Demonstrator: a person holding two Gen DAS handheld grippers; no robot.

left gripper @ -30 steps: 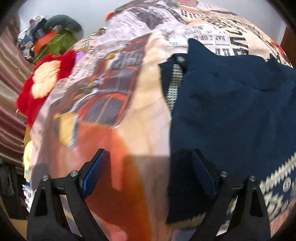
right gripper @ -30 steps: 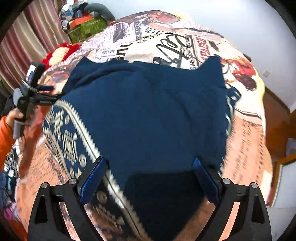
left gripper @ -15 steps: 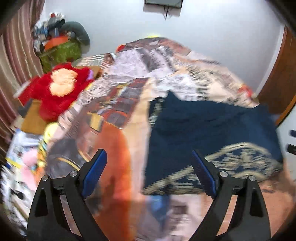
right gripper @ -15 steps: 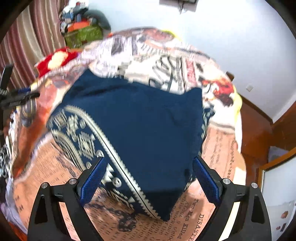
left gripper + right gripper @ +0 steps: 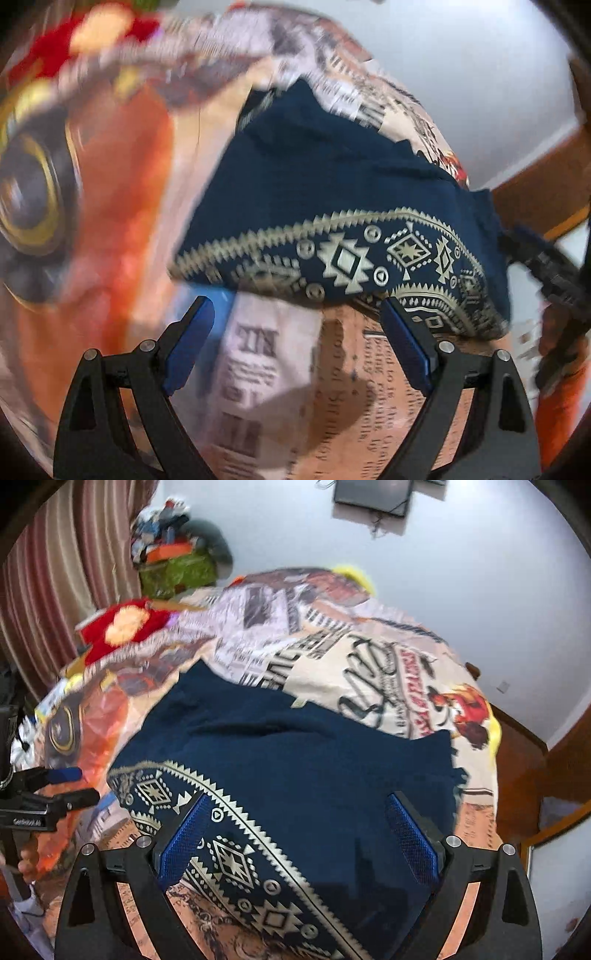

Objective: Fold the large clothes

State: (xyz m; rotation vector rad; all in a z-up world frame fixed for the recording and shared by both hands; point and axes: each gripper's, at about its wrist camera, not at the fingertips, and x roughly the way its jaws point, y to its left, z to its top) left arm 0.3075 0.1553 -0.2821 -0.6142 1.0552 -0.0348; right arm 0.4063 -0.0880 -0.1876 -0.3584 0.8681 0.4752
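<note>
A wide bed covered by a newspaper-and-comic print blanket (image 5: 369, 672) in cream, orange and grey fills both views. On its near half lies the folded navy blue garment with a cream geometric border band (image 5: 295, 760), flat on the blanket, its patterned band running along the edge nearest the foot of the bed; in the left wrist view the same garment (image 5: 332, 184) sits just beyond the claw, toward the bed's right side.

A red and yellow plush toy (image 5: 122, 624) rests at the bed's far left edge, beside striped maroon curtains (image 5: 55, 572). Past the bed's far left corner, a green bag piled with clutter (image 5: 177, 565) stands against the white wall, and a dark flat screen (image 5: 373, 493) hangs high on that wall.

The right claw (image 5: 299, 834) hovers over the garment's near edge — fingers spread wide apart, holding nothing. The left claw (image 5: 295, 347) hangs over bare blanket just short of the patterned band, likewise spread wide and empty — it also appears at the bed's left edge in the right wrist view (image 5: 59, 794).
</note>
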